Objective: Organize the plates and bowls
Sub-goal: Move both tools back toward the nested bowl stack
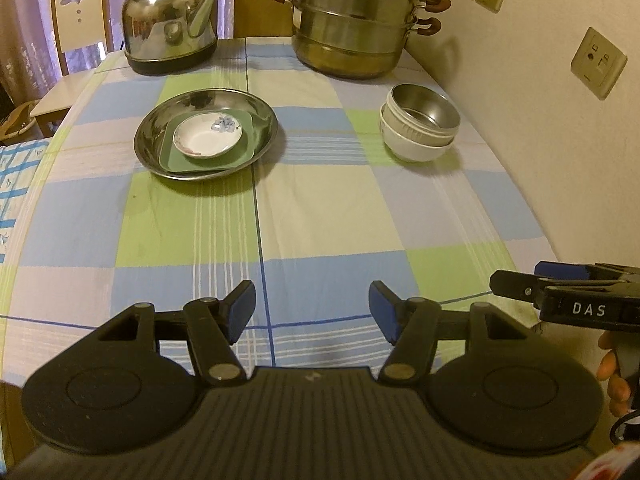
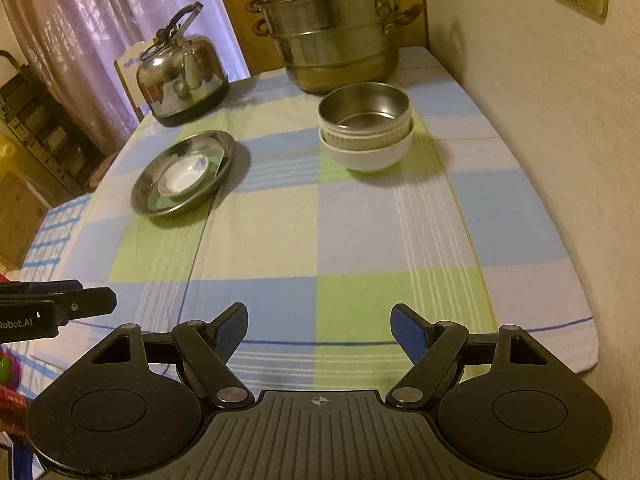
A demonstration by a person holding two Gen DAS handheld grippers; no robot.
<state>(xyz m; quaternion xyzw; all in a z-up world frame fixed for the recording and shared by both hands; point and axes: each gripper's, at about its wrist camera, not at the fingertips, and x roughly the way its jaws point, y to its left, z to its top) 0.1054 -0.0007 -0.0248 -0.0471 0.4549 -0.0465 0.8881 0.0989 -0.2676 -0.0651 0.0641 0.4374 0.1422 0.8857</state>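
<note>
The left gripper (image 1: 312,310) hangs over the near end of the checked cloth (image 1: 328,216) with its blue-padded fingers (image 1: 242,312) spread wide and nothing between them. The right gripper (image 2: 319,334) is likewise splayed and empty. Each shows at the edge of the other's view, cut off by the frame, so only part of its body can be seen; a few fingers of the right hand (image 1: 614,376) show under it, the rest out of view.

Ahead and left of both tools sits the steel plate (image 1: 206,132), holding a green square plate (image 1: 244,148) with a small white dish (image 1: 207,136) on top. The green plate is largely covered by the dish, and the painted mark on the dish is too small to read. Ahead and right, well apart from the plates, a steel bowl (image 1: 424,114) nests in white bowls (image 1: 416,148); how many white ones lie beneath it cannot be told for sure.

Farther off stand a kettle (image 1: 172,28) and a stacked steamer (image 1: 352,20), its top cropped. A chair (image 1: 80,20) is partly hidden behind the table's far left corner.
</note>
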